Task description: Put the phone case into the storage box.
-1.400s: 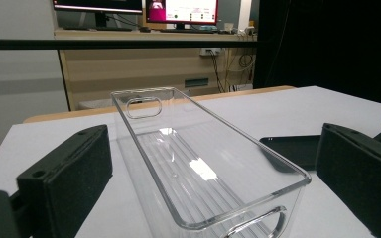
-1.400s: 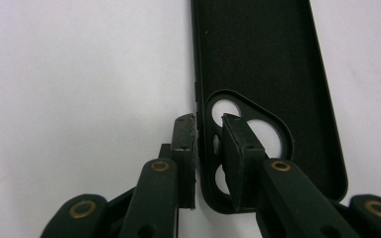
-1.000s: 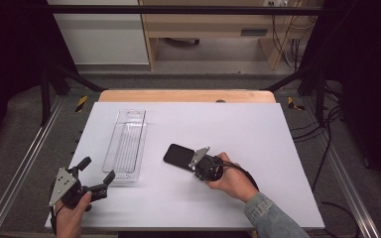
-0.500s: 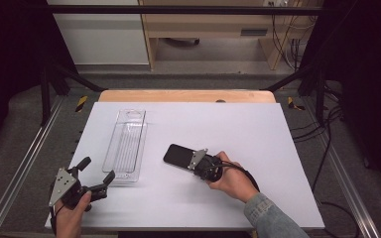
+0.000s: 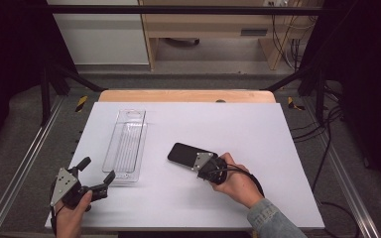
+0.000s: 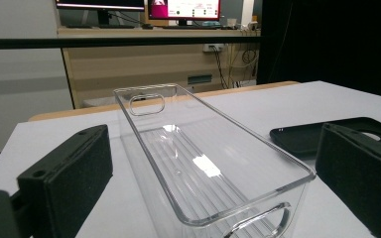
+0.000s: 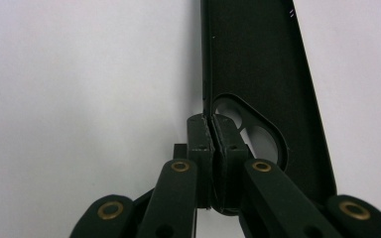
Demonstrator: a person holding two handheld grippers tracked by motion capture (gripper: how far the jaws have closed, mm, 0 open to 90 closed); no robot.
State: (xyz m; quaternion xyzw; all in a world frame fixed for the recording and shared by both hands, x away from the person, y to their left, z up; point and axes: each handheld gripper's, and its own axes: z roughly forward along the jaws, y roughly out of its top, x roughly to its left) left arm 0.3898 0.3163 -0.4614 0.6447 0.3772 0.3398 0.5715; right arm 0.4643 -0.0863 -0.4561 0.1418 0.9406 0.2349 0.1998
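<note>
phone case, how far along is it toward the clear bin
Done: the right gripper has its fingers pinched shut on the edge of the black phone case, beside the camera cutout. In hand: the case looks flat on the white table, not lifted. Left: probably carrying it into the clear bin, which holds nothing. The left gripper waits open by the bin's near end.

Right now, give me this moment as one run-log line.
right gripper: shut on phone case edge | left gripper: open, near clear bin end | case: flat on table, outside bin

Black fingers [image 7: 212, 144], brass pivot screws, grey three-cornered plates, denim sleeve [image 5: 273, 220].
</note>
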